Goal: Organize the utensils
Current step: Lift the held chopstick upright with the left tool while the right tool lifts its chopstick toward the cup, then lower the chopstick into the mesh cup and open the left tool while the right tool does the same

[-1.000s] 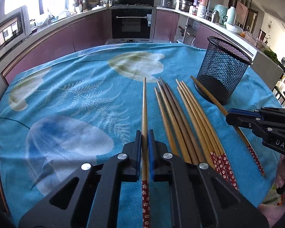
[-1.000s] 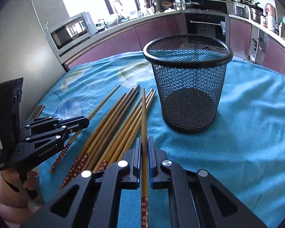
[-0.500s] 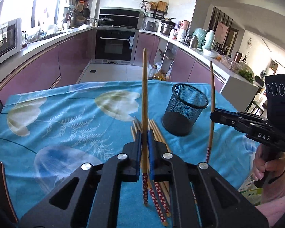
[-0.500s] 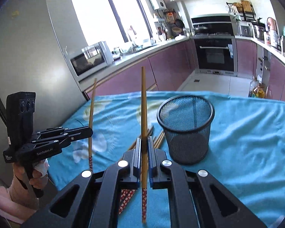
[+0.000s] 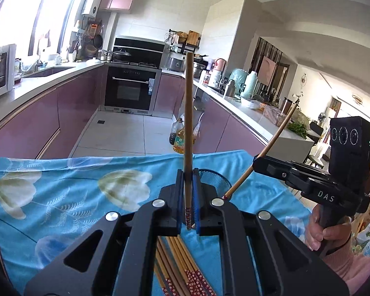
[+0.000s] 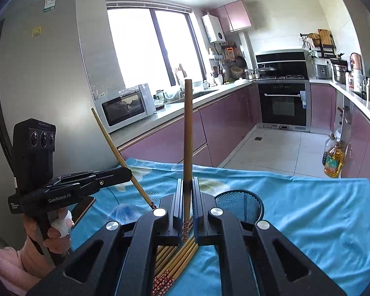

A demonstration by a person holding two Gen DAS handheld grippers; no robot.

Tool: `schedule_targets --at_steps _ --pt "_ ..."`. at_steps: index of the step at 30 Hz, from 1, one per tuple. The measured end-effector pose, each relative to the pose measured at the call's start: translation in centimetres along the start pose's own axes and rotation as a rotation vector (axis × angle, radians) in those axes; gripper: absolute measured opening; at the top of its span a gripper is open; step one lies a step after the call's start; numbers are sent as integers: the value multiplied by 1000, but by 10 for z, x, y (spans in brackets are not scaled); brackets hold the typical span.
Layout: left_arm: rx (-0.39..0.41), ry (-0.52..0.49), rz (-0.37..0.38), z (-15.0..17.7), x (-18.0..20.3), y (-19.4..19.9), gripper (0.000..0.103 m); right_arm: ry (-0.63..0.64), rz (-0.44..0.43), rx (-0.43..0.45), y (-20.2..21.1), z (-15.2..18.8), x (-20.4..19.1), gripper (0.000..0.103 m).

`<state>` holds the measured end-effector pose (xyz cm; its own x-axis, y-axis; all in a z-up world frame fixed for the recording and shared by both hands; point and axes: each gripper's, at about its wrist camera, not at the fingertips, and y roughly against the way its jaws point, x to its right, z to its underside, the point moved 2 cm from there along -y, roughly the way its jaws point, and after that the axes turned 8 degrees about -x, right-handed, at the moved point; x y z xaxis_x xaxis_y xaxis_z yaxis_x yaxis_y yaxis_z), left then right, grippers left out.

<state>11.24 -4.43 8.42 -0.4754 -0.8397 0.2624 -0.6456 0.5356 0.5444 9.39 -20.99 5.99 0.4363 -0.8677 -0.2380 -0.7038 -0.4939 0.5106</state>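
Below the left hand-held gripper (image 5: pixel 188 197) the chopstick bundle (image 5: pixel 182 266) lies on the worktop (image 5: pixel 61 197). The mesh holder (image 6: pixel 239 203) stands just ahead of the right hand-held gripper (image 6: pixel 187 207).

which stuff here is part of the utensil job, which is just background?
Job:
- chopstick in left tongs
- chopstick in right tongs
- chopsticks left on the tablecloth
- mesh cup

Background:
- microwave
- oven
- oil bottles
- fridge
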Motion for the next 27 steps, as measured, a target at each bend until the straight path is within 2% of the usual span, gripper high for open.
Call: schedule_targets --at_steps 7,12,15,20,27 --pt "47 -27 28 -38 29 -6 7 20 43 69 19 -29 9 5" --pt "37 -49 23 -53 41 -25 7 6 77 69 13 -39 26 5" --pt "-9 -53 16 -56 47 -45 7 -8 88 35 2 -36 34 5" --pt "-107 -80 -1 -40 53 -84 7 -27 94 -59 -20 -25 41 5" --pt "-209 -93 -27 -16 35 -138 8 -59 108 -211 -57 -11 53 5"
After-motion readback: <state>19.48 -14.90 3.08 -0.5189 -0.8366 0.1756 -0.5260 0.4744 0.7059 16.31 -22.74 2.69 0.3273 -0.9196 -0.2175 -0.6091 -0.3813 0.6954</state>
